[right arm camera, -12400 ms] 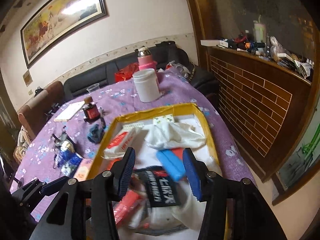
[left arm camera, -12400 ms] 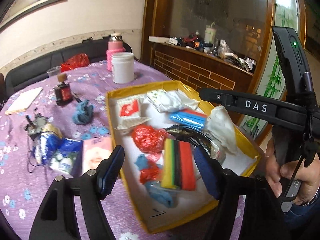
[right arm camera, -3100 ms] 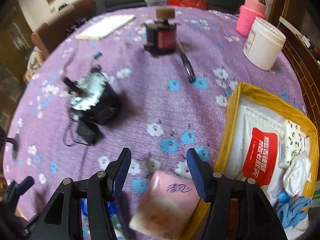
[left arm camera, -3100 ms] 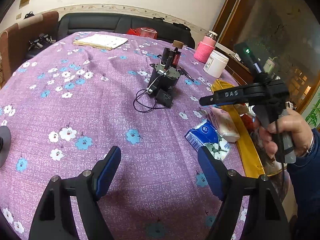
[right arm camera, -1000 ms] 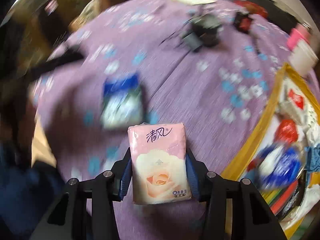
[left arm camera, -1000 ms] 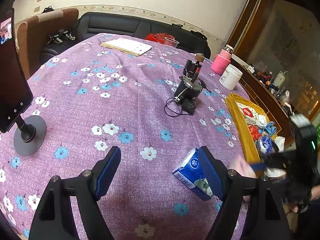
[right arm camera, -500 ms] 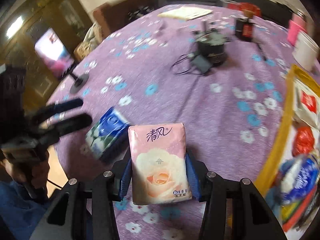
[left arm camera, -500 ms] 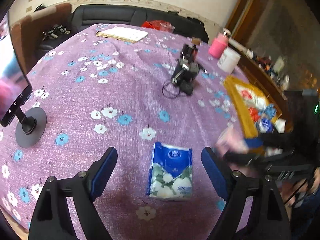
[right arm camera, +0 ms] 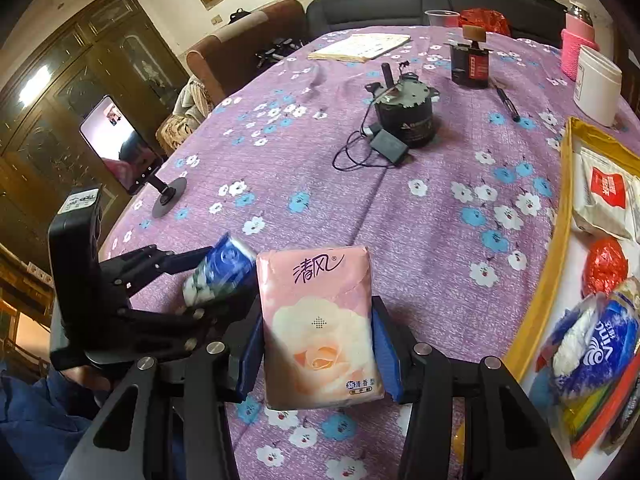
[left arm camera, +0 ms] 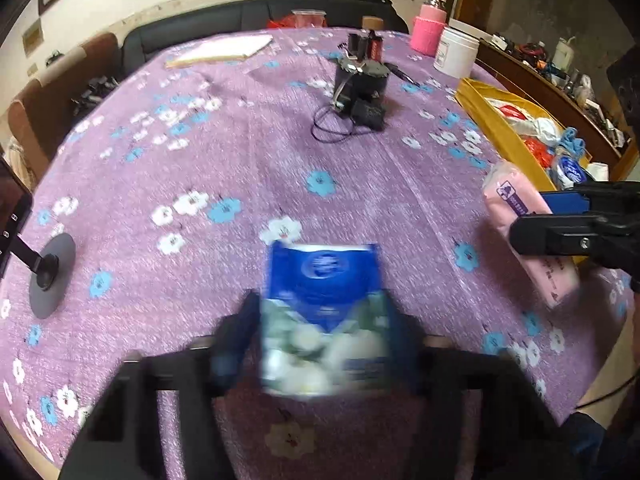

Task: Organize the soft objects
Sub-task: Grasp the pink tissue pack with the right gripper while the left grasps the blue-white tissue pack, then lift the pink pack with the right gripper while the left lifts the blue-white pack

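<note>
My right gripper (right arm camera: pixel 318 354) is shut on a pink tissue pack (right arm camera: pixel 318 328) with a rose print, held above the purple flowered tablecloth; the pack also shows in the left wrist view (left arm camera: pixel 528 232). My left gripper (left arm camera: pixel 324 340) is closed around a blue and white tissue pack (left arm camera: pixel 324 308), blurred by motion; the right wrist view shows that pack (right arm camera: pixel 220 274) between the left fingers. The yellow-rimmed box (right arm camera: pixel 560 216) with several soft items stands at the table's right side.
A black motor with cable and adapter (right arm camera: pixel 404 114) sits mid-table. A phone on a stand (right arm camera: pixel 120 146) is at the left edge. A white jar (right arm camera: pixel 598 84), a pink bottle (left arm camera: pixel 430 28), a dark bottle (right arm camera: pixel 470 60), a pen (right arm camera: pixel 506 102) and a notebook (right arm camera: pixel 360 46) lie farther back.
My left gripper has come down and closed around the blue tissue pack that lay on the cloth. My right gripper still holds the pink pack, beside the left one.
</note>
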Demonstrator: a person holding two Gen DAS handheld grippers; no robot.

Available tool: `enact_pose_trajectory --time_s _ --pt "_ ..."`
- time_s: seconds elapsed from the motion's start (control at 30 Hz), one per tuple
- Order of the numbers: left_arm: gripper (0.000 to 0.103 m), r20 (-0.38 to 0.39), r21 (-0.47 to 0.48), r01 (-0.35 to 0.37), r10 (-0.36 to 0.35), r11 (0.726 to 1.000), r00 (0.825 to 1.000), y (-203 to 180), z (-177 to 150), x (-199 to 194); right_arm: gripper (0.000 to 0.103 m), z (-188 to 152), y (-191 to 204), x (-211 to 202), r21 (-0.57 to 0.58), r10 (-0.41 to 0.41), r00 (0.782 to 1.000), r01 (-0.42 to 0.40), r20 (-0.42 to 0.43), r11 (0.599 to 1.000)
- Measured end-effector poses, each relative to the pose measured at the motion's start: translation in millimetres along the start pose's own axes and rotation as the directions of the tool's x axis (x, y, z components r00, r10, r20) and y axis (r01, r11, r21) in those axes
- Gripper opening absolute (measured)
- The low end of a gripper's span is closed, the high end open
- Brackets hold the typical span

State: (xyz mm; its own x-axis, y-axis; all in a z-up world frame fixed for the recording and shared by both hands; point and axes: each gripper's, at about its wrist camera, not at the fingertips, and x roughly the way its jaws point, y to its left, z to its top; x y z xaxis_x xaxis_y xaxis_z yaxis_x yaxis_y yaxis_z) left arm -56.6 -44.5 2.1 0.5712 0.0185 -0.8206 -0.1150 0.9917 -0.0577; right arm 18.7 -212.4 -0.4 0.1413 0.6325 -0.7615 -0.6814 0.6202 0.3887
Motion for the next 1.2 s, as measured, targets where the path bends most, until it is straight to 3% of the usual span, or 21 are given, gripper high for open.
enact_pose_trajectory --time_s 0.17,0.3,0.63,0.87,1.2 --pt "0.050 0.041 -0.035 0.000 0.001 0.999 0.999 5 3 -2 0.053 8 5 1 0.011 0.003 0.999 -0.004 0.040 1.000" --pt "0.050 0.128 -0.088 -0.003 0.014 0.996 0.992 15 15 -19 0.053 16 10 -3 0.020 -0.007 0.996 0.005 0.090 1.000" --pt "0.050 0.342 -0.190 -0.077 0.140 0.979 0.929 37 38 -60 0.053 35 40 -15 -0.013 -0.051 0.967 0.056 0.251 0.998" --pt "0.051 0.401 -0.218 -0.120 0.201 0.968 0.894 44 40 -69 0.053 39 49 -11 -0.023 -0.022 0.963 0.029 0.268 0.999" --pt "0.051 0.410 -0.215 -0.134 0.213 0.967 0.887 42 43 -69 0.053 41 51 -12 -0.018 -0.016 0.960 0.022 0.279 1.000"
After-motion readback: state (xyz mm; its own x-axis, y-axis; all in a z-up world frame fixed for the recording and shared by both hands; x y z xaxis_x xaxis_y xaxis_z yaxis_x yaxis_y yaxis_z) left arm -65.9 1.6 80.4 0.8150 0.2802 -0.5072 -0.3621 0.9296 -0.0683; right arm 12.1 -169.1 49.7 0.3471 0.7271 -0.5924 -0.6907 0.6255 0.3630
